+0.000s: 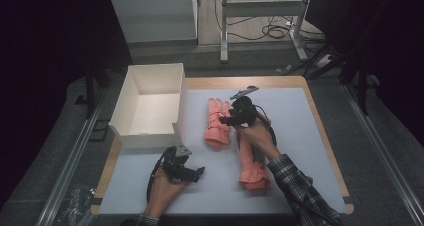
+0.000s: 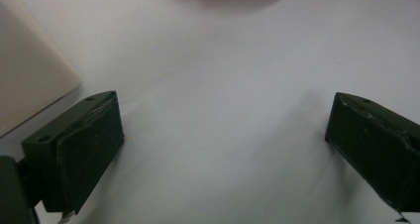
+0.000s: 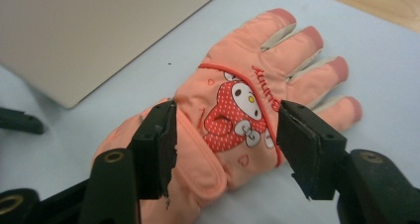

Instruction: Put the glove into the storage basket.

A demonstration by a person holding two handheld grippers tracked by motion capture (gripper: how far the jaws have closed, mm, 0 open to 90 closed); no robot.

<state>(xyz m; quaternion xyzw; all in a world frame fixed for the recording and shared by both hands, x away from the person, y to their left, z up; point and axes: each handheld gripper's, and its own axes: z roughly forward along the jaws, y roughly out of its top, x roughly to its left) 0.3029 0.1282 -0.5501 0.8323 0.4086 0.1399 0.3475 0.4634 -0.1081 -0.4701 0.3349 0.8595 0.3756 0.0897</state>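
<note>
Two salmon-pink gloves lie on the pale mat (image 1: 295, 136). The far glove (image 1: 218, 123) lies flat, fingers away from me, with a cartoon patch on its back (image 3: 233, 115). My right gripper (image 1: 226, 119) hovers over it, open, its jaws straddling the back of the glove (image 3: 227, 122) near the cuff. The near glove (image 1: 253, 173) lies partly under the right hand and forearm. Over bare mat at the front left, my left gripper (image 1: 199, 172) stands wide open with nothing between its jaws (image 2: 223, 135).
An open white box (image 1: 150, 106) stands at the mat's back left; its corner (image 2: 29, 80) is close to my left gripper. A wooden table edge (image 1: 325, 136) frames the mat. Cables and table legs (image 1: 260, 21) lie on the floor beyond.
</note>
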